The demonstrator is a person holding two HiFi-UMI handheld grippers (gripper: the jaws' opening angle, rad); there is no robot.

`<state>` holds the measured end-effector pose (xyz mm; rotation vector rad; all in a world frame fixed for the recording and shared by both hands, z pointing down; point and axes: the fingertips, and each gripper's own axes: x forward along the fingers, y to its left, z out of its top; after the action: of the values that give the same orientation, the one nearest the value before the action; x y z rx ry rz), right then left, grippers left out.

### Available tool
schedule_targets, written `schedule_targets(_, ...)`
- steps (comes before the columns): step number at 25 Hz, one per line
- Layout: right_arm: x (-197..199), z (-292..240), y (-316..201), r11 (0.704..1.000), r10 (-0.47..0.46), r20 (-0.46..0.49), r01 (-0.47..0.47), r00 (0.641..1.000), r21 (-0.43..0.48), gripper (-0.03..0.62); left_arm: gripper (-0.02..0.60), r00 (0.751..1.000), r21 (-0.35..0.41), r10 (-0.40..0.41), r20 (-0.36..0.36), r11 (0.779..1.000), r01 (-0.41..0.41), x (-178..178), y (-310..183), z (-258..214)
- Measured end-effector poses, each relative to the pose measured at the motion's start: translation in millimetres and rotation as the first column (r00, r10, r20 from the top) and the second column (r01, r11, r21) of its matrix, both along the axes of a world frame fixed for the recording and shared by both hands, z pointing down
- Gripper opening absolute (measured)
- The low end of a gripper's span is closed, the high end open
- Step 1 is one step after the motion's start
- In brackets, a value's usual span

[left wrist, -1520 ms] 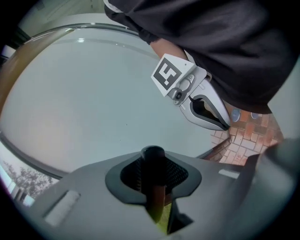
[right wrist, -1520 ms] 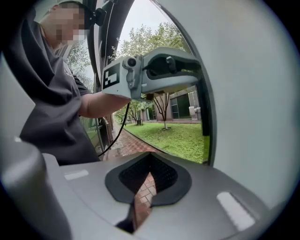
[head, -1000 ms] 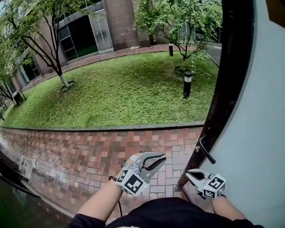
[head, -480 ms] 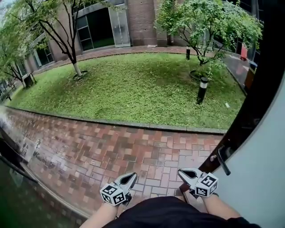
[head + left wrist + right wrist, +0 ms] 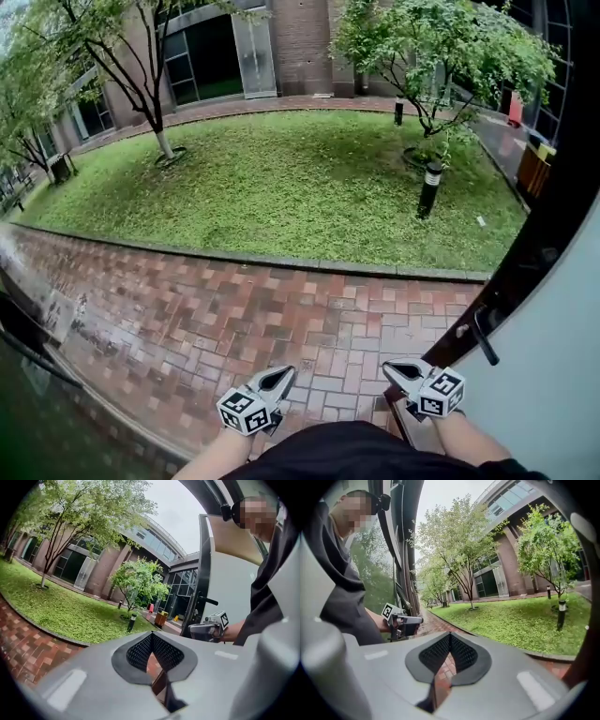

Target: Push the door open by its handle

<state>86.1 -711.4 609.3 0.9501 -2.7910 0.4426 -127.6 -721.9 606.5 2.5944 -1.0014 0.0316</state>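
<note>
The door stands swung out at four o'clock in the head view. Its dark handle juts from the edge, and neither tool is on it. The right tool sits low at five o'clock, near the handle but apart from it, tips pressed together on nothing. The left tool hangs at six o'clock over the brick paving, its tips also pressed together and empty. The lawn lies ahead at twelve.
</note>
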Motion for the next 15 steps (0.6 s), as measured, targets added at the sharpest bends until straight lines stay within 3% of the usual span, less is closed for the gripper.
schedule_targets(4, 0, -2, 16, 1.000, -0.015, -0.019, 0.015, 1.000, 0.020, 0.000, 0.000, 0.998, 0.027, 0.031, 0.051, 0.999, -0.033, 12, 9, -2)
schedule_targets(9, 7, -4, 36, 0.994, -0.098, -0.024, 0.099, 0.995, 0.045, 0.000, 0.000, 0.998, 0.076, -0.012, 0.054, 0.997, 0.008, 61, 37, -18)
schedule_targets(12, 3, -4, 38, 0.991, -0.132, -0.002, 0.132, 0.991, 0.015, 0.000, 0.000, 0.997, 0.074, -0.066, 0.041, 0.995, 0.062, 82, 79, -34)
schedule_targets(15, 0, -6, 50, 0.985, -0.170, 0.014, 0.170, 0.985, -0.004, 0.000, 0.000, 0.992, 0.086, -0.099, 0.074, 0.992, 0.093, 91, 131, -45)
